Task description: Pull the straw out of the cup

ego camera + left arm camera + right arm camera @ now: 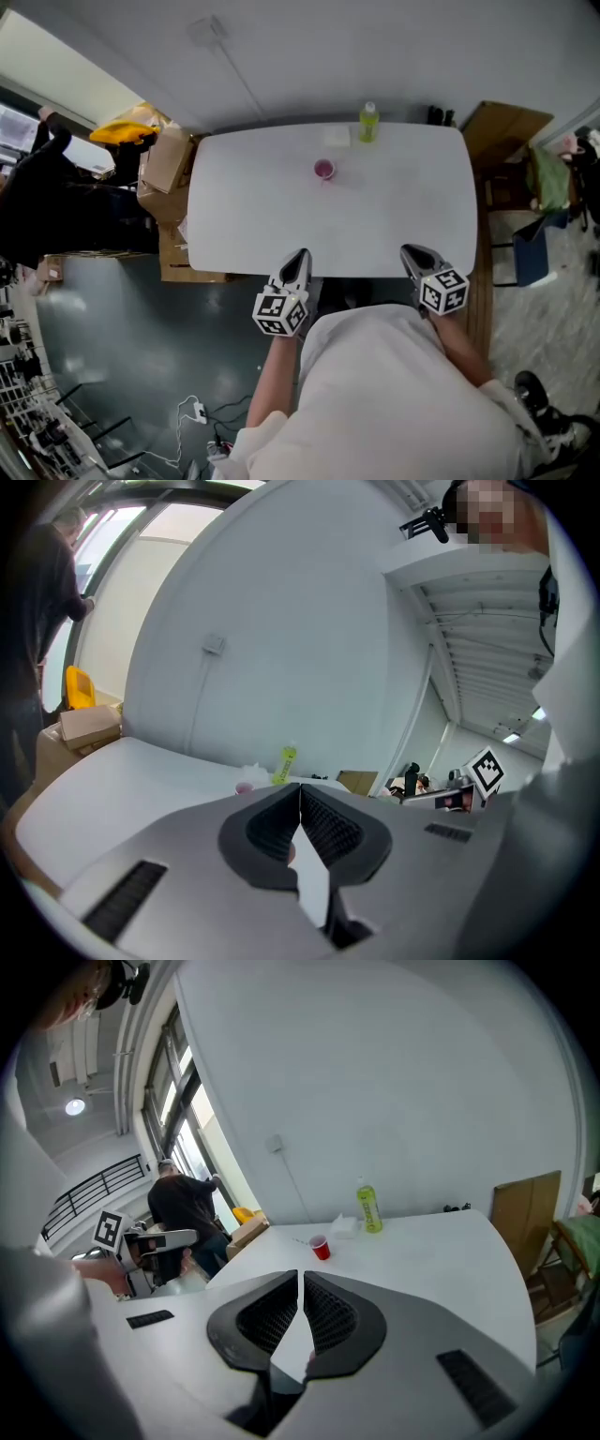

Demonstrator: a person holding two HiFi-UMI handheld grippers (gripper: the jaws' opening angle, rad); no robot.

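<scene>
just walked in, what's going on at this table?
A person stands at the near edge of the white table with a gripper in each hand. The left gripper and the right gripper both have their jaws together with nothing between them. The red cup sits far across the table, near a green bottle and a small white item. A thin straw seems to stick out of the cup. Neither gripper has reached it yet.

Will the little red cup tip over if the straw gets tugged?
Probably. The red cup looks small and light, standing alone on the table with nothing bracing it. Its straw leans out sideways, so a tug might drag or tip it.
</scene>
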